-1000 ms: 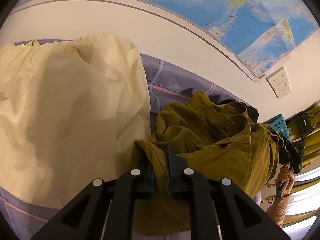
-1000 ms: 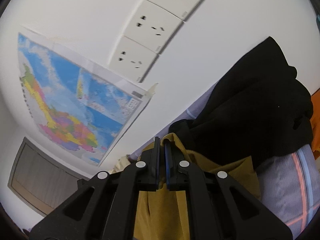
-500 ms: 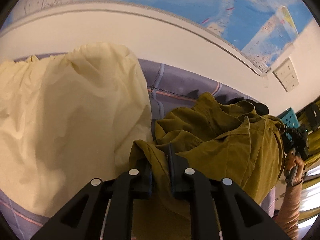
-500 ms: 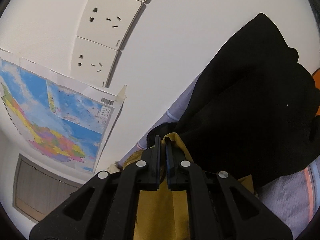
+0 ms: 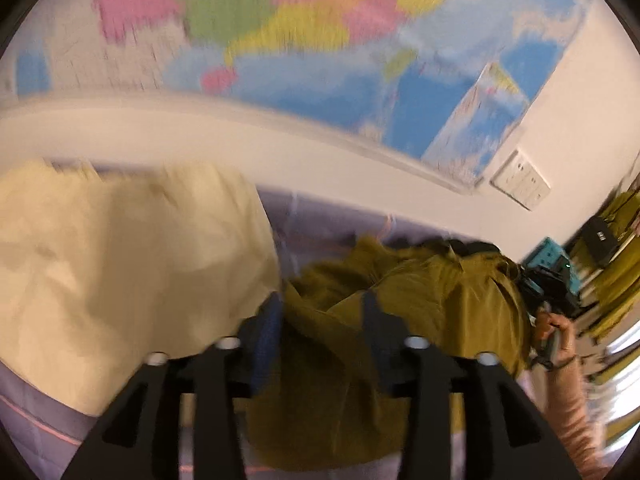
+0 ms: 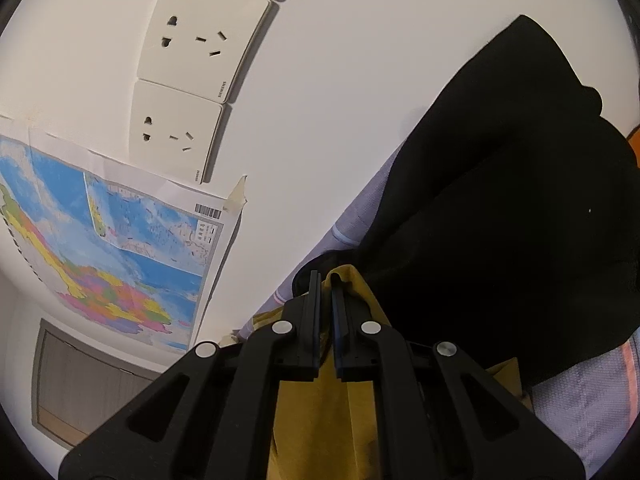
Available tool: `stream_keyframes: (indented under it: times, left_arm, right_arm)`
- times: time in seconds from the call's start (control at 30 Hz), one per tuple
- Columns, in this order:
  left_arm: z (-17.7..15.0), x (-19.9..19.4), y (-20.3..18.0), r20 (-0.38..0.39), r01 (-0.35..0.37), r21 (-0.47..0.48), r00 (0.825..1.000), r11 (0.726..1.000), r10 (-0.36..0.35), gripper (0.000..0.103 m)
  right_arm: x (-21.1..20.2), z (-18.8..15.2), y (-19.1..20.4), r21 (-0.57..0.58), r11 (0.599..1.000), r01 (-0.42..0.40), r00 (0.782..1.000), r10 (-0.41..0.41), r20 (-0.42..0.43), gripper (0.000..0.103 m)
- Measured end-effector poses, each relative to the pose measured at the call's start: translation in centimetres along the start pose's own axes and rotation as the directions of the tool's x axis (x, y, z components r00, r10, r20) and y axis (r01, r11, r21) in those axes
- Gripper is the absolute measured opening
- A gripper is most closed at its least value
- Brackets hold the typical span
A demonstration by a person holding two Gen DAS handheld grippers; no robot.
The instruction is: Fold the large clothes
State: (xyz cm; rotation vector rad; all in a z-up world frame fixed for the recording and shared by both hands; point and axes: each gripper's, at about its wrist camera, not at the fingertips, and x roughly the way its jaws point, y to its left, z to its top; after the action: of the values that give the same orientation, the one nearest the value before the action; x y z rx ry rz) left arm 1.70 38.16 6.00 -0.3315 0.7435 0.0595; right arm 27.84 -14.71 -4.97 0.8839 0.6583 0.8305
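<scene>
The left gripper [image 5: 320, 316] is open around the green coat [image 5: 420, 304], the right gripper [image 6: 325, 300] pinches its edge, so next lay it flat.

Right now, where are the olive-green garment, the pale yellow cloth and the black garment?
Olive-green garment [image 5: 432, 292]: left wrist view, on its bunched upper folds.
Pale yellow cloth [image 5: 132, 264]: left wrist view, on its broad middle.
Black garment [image 6: 520, 220]: right wrist view, on its central bulk.
</scene>
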Motion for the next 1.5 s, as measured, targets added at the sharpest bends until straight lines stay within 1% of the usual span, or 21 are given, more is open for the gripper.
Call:
stream_keyframes:
  times: [0.1, 0.23, 0.37, 0.5, 0.57, 0.67, 0.77, 0.87, 0.9, 0.93, 0.97, 1.03, 1.07, 1.1, 1.13, 1.2, 1.27, 1.37, 1.43, 1.47, 1.5]
  left_arm:
    - [-0.7, -0.8, -1.4, 0.014, 0.014, 0.1, 1.0, 0.995, -0.015, 0.056]
    - [-2.2, 2.2, -4.0, -0.061, -0.018, 0.221, 0.998, 0.975, 0.033, 0.056]
    - [-3.2, 7.4, -4.8, -0.142, -0.075, 0.27, 0.983, 0.96, 0.117, 0.056]
    - [-3.5, 9.7, -4.0, -0.165, -0.106, 0.26, 0.974, 0.96, 0.152, 0.057]
    - [-3.7, 9.1, -4.0, -0.153, -0.068, 0.266, 0.982, 0.962, 0.112, 0.07]
    - [-4.2, 8.5, -4.4, -0.181, 0.002, 0.285, 0.982, 0.959, 0.052, 0.086]
    - [-4.9, 9.6, -5.6, -0.193, -0.039, 0.353, 0.975, 0.935, 0.114, 0.087]
    - [-5.8, 10.7, -6.3, -0.199, -0.075, 0.393, 0.966, 0.917, 0.164, 0.087]
    - [-6.0, 11.0, -6.4, -0.181, -0.099, 0.406, 0.966, 0.908, 0.186, 0.085]
    - [-6.0, 11.2, -6.6, -0.16, -0.118, 0.415, 0.967, 0.902, 0.2, 0.073]
    - [-5.9, 11.1, -6.7, -0.108, -0.162, 0.424, 0.968, 0.891, 0.227, 0.046]
    - [-5.4, 11.2, -6.8, -0.079, -0.17, 0.406, 0.972, 0.898, 0.22, 0.034]
    - [-5.2, 11.2, -6.9, -0.066, -0.182, 0.404, 0.972, 0.897, 0.227, 0.017]
    - [-4.6, 11.2, -7.1, -0.016, -0.245, 0.41, 0.961, 0.879, 0.275, 0.002]
    - [-3.9, 11.3, -7.1, 0.017, -0.287, 0.404, 0.952, 0.868, 0.307, 0.004]
    - [-2.6, 11.5, -6.6, 0.019, -0.255, 0.357, 0.964, 0.899, 0.266, 0.004]
    - [-2.0, 12.3, -6.1, 0.018, -0.27, 0.347, 0.96, 0.898, 0.281, 0.004]
    - [-2.4, 13.5, -5.1, -0.011, -0.275, 0.338, 0.955, 0.9, 0.296, 0.011]
    - [-2.9, 12.8, -4.2, 0.01, -0.265, 0.314, 0.961, 0.912, 0.276, 0.024]
    - [-3.4, 11.8, -4.1, 0.029, -0.245, 0.3, 0.968, 0.922, 0.248, 0.037]
    - [-3.8, 11.0, -4.1, 0.049, -0.23, 0.291, 0.973, 0.929, 0.226, 0.042]
  right_arm:
    - [0.1, -0.1, 0.0, -0.009, 1.0, 0.004, 1.0, -0.004, -0.003, 0.006]
    - [0.1, -0.1, 0.6, -0.046, 0.999, 0.025, 1.0, -0.025, -0.005, 0.011]
    - [-1.2, -0.6, 2.7, -0.138, 0.99, 0.037, 0.999, -0.037, 0.009, 0.075]
    - [-4.4, -2.3, 6.0, -0.298, 0.954, 0.042, 0.999, -0.032, 0.036, 0.083]
    - [-5.4, -4.0, 7.7, -0.408, 0.909, 0.089, 0.996, -0.078, 0.044, 0.083]
    - [-4.2, -8.3, 10.1, -0.6, 0.784, 0.16, 0.98, -0.201, -0.003, 0.083]
    - [-1.0, -11.8, 10.9, -0.73, 0.648, 0.218, 0.942, -0.336, -0.017, 0.079]
    - [3.1, -14.0, 9.8, -0.799, 0.527, 0.291, 0.881, -0.474, 0.008, 0.053]
    - [3.6, -14.2, 9.6, -0.805, 0.506, 0.31, 0.874, -0.486, 0.031, 0.037]
    - [3.9, -14.3, 9.6, -0.809, 0.492, 0.324, 0.874, -0.483, 0.056, 0.026]
    - [3.8, -14.1, 9.7, -0.807, 0.492, 0.326, 0.88, -0.47, 0.069, 0.017]
    - [3.0, -13.2, 10.2, -0.78, 0.549, 0.299, 0.91, -0.411, 0.06, 0.007]
    - [2.3, -12.7, 10.8, -0.767, 0.565, 0.304, 0.921, -0.38, 0.085, 0.004]
    - [1.7, -12.3, 11.3, -0.762, 0.565, 0.315, 0.926, -0.359, 0.116, 0.004]
    - [1.3, -12.0, 11.9, -0.756, 0.573, 0.316, 0.934, -0.328, 0.141, 0.004]
    - [1.5, -11.0, 12.0, -0.724, 0.618, 0.308, 0.944, -0.295, 0.15, 0.004]
    - [3.6, -10.7, 10.9, -0.725, 0.597, 0.343, 0.924, -0.355, 0.145, 0.004]
    - [6.2, -10.7, 8.5, -0.7, 0.62, 0.354, 0.903, -0.422, 0.083, 0.013]
    - [5.5, -10.6, 8.5, -0.679, 0.647, 0.347, 0.913, -0.399, 0.086, 0.023]
    - [4.7, -10.7, 8.8, -0.673, 0.662, 0.331, 0.922, -0.377, 0.083, 0.038]
    - [3.7, -10.9, 9.1, -0.671, 0.669, 0.321, 0.93, -0.357, 0.089, 0.054]
